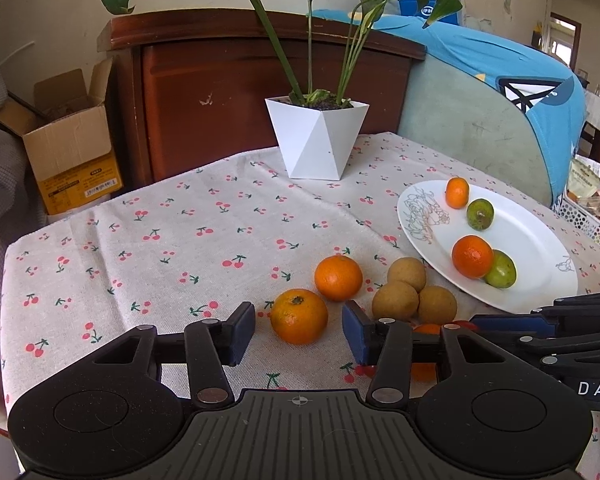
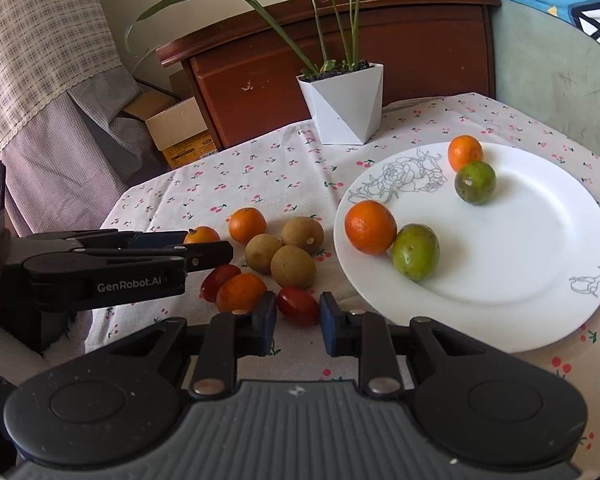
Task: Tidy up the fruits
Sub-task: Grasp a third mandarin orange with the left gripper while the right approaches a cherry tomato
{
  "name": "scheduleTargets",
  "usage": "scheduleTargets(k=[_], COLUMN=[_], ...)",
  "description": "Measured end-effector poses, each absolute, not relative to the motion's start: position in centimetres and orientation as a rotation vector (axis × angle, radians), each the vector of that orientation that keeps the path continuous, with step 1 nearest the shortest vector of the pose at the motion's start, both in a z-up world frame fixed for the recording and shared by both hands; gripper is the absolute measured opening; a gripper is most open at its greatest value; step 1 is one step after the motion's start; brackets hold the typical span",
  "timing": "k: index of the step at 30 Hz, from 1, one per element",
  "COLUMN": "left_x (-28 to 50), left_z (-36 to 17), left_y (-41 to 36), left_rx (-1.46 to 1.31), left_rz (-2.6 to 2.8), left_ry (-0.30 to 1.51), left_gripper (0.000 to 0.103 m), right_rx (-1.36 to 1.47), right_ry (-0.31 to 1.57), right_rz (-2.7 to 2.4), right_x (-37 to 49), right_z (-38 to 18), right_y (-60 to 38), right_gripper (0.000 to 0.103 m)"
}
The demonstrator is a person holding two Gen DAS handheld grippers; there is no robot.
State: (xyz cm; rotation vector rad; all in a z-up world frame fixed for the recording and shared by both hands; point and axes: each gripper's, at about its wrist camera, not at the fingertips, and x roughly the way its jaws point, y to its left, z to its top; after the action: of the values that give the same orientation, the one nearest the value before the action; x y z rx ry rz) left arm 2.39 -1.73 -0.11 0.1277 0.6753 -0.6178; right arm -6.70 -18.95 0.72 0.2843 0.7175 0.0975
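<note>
Right gripper (image 2: pixel 298 320) sits low over the cloth, blue pads either side of a red cherry tomato (image 2: pixel 298 306), pinching it (contact on the right pad is hard to confirm, gap is very tight). Left gripper (image 1: pixel 299 328) has its jaws spread around an orange (image 1: pixel 299 316), with clear gaps on both sides, so no grip.

Loose pile on the cherry-print tablecloth (image 2: pixel 260 184): second orange (image 1: pixel 338 278), three brown longans (image 1: pixel 414 294) touching each other, another small orange (image 2: pixel 241 291) and a second tomato (image 2: pixel 219 282) tucked beside the left gripper's fingers.

White plate (image 2: pixel 520 264) is at the right of the pile, holding two oranges (image 2: pixel 370 227) and two green fruits (image 2: pixel 415 251): one pair touching near the front rim, the other pair at the back. White faceted plant pot (image 2: pixel 346 108) stands behind, off the plate.
</note>
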Motion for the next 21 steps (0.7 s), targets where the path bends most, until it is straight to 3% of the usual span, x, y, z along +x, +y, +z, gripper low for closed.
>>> scheduleTargets(k=[4, 21], left_x=[2.2, 1.0], left_z=[-0.2, 2.2], left_y=[-2.1, -1.8], left_rx=[0.151, 0.103], left_rz=[-0.626, -0.588], left_ry=[0.668, 0.65], left_gripper=[0.029, 0.028], right_rx=[0.281, 0.304], right_ry=[0.72, 0.696], right_rz=[0.094, 0.095], right_x=[-6.7, -7.3], right_z=[0.7, 1.8], right_y=[-18.9, -19.0], right_gripper=[0.023, 0.021])
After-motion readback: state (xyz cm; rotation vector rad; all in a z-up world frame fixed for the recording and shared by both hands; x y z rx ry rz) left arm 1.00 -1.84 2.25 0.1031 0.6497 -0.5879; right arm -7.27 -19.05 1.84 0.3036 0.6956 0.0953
